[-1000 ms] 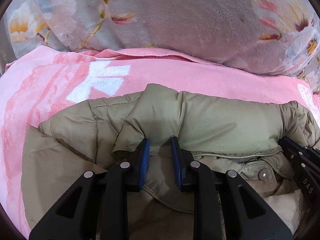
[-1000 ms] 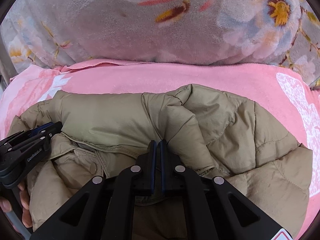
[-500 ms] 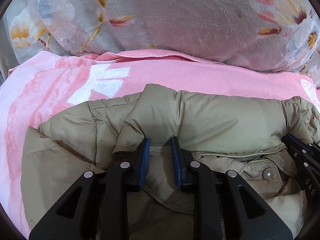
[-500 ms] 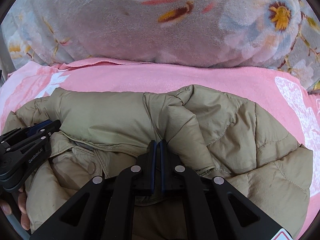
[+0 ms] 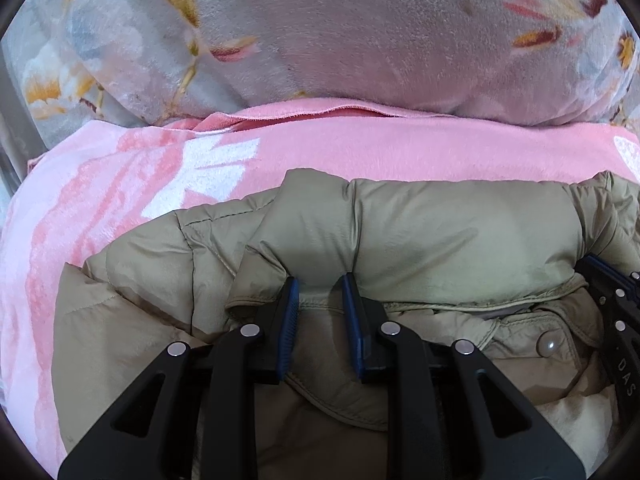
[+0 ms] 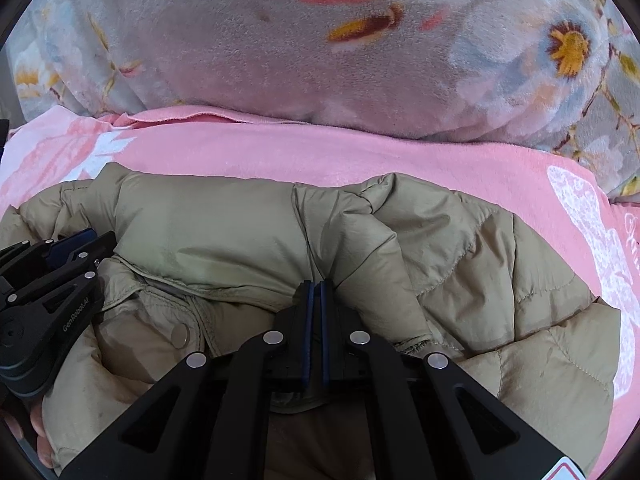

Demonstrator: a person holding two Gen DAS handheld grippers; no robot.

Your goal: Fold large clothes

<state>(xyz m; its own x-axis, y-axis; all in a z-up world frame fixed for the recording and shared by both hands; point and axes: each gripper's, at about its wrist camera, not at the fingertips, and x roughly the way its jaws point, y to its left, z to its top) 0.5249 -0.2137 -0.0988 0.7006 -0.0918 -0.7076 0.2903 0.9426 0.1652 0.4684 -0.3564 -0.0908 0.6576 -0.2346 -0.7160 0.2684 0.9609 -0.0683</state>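
1. Lying on a pink blanket, the khaki puffer jacket fills the lower half of both views, its padded collar roll running from 9 to 3 o'clock.
2. The left tool has its 2 blue-padded fingers parted, with collar fabric bulging between them; the tips touch the underside of the collar roll.
3. The right tool has its fingers pressed together at the collar's right end; whether fabric is pinched between them I cannot tell.
4. A snap button sits on the placket at 4 o'clock from the left tool.
5. A grey floral blanket is heaped at 12 o'clock, beyond the pink blanket.
6. In the right wrist view, the left tool appears at 9 o'clock, resting on the jacket.
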